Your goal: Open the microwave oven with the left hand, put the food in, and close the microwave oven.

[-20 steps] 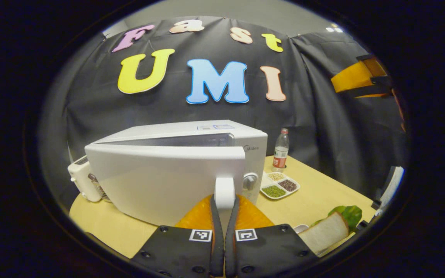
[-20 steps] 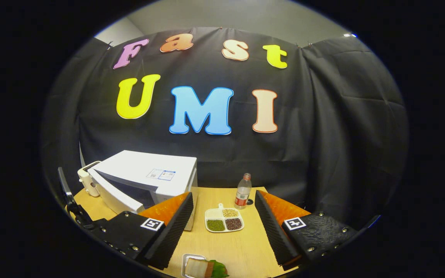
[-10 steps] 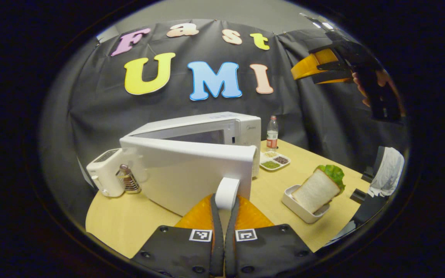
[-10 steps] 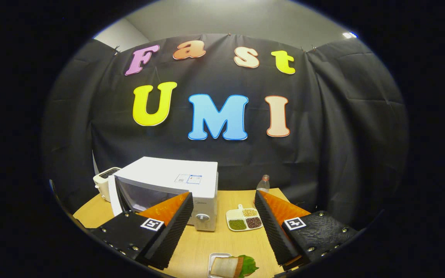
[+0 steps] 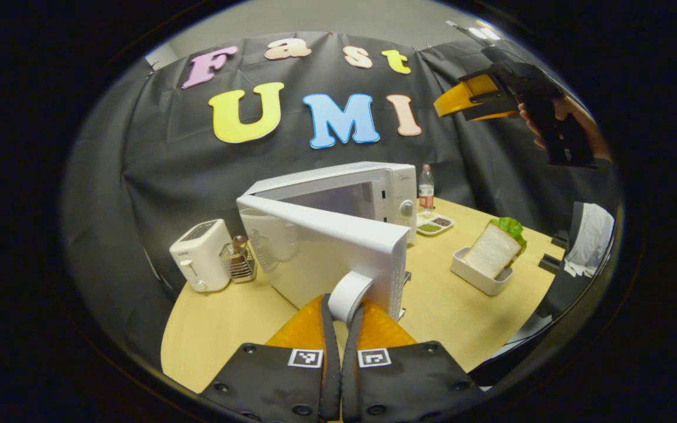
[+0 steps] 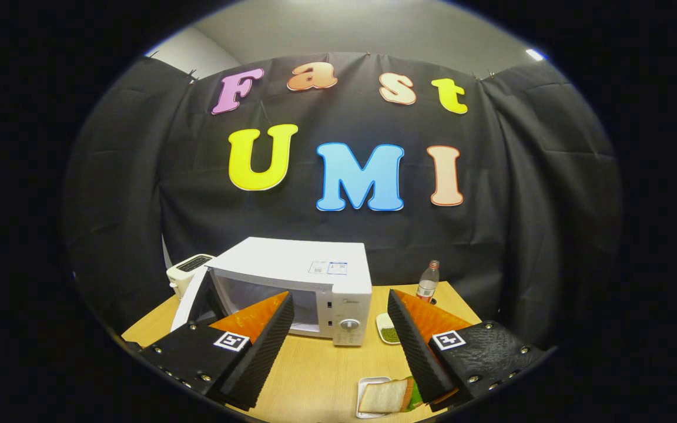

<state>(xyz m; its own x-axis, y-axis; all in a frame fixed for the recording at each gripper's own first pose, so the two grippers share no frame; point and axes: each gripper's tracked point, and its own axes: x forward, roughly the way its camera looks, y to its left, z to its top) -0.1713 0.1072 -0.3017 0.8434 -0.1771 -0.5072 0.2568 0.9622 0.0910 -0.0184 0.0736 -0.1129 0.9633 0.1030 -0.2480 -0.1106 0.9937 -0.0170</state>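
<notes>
Left gripper (image 5: pixel 341 317): I have it closed on the microwave door's handle (image 5: pixel 347 296), both fingers pressing the white tab from either side.
Microwave (image 6: pixel 315 276): I see a white box with a flat top carrying a small label, standing on the wooden table (image 6: pixel 321 376) toward its back, against the black cloth wall.
Door (image 5: pixel 338 258): white outside, hinged on the microwave's left side, swung well out from the body. In the right gripper view I can look into the pale, lit cavity (image 6: pixel 268 296).
Control panel (image 6: pixel 347 320): on the microwave's right side, with a round knob.
Right gripper (image 6: pixel 341 346): I hold it wide open with nothing between the fingers, up above the table. In the left gripper view I see it (image 5: pixel 473 100) high up, with a hand (image 5: pixel 562 120) around its grip.
Sandwich (image 5: pixel 494 249): white bread with green lettuce, leaning in a small white tray (image 5: pixel 476 279), on the table to the right of the microwave and apart from it.
Other things: a toaster (image 5: pixel 200 255) and a wire holder (image 5: pixel 238 261) left of the microwave; a bottle (image 6: pixel 428 281) and a divided dish (image 5: pixel 435 223) of grains behind.
</notes>
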